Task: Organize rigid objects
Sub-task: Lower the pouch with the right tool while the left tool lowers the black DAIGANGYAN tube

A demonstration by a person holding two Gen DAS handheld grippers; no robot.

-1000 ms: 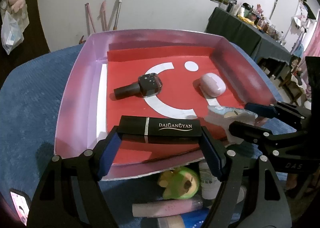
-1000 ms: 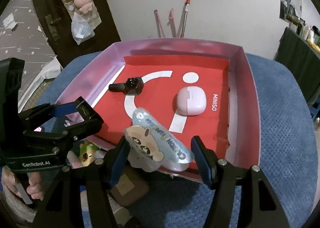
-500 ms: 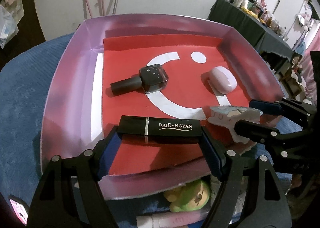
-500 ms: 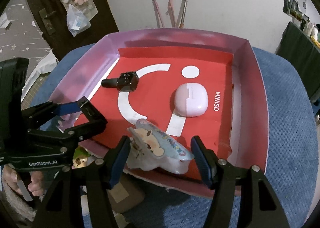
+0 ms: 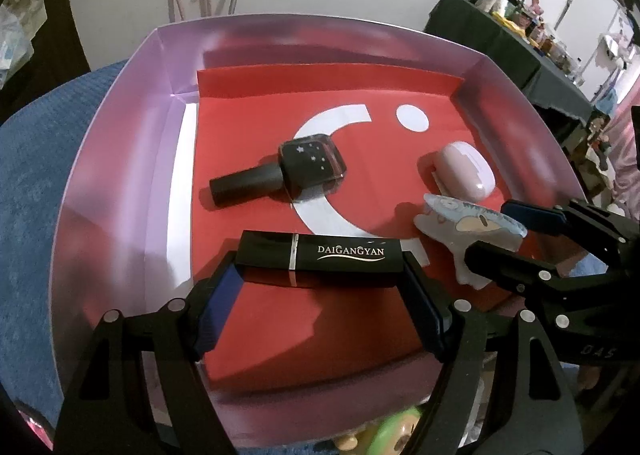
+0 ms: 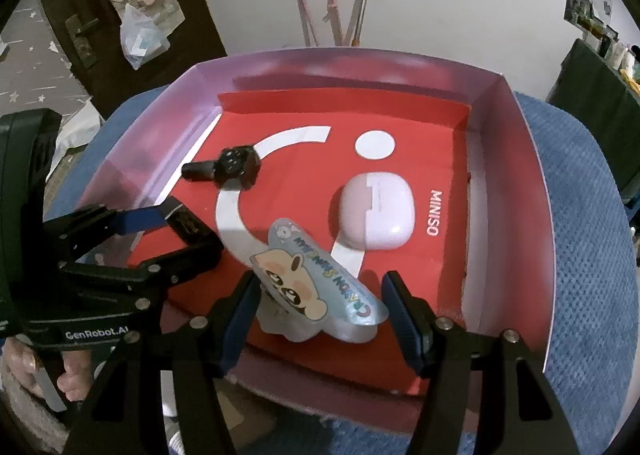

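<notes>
My left gripper (image 5: 320, 287) is shut on a black DAIGANGYAN lipstick tube (image 5: 320, 255), held crosswise over the red floor of the pink box (image 5: 120, 159). My right gripper (image 6: 320, 295) is shut on a clear cartoon packet (image 6: 320, 287) over the box's front part; it also shows in the left wrist view (image 5: 472, 223). A black nail polish bottle (image 5: 280, 175) and a pink earbud case (image 5: 464, 171) lie in the box.
The box sits on a blue cushion (image 6: 592, 255). A green plush toy (image 5: 396, 435) lies below the box's near edge. A dark cluttered table (image 5: 520, 39) stands at the back right. Sticks (image 6: 340, 15) lean on the wall.
Both grippers have moved forward over the box with their objects; the box looms larger and the toys below its edge have mostly dropped out of view.
</notes>
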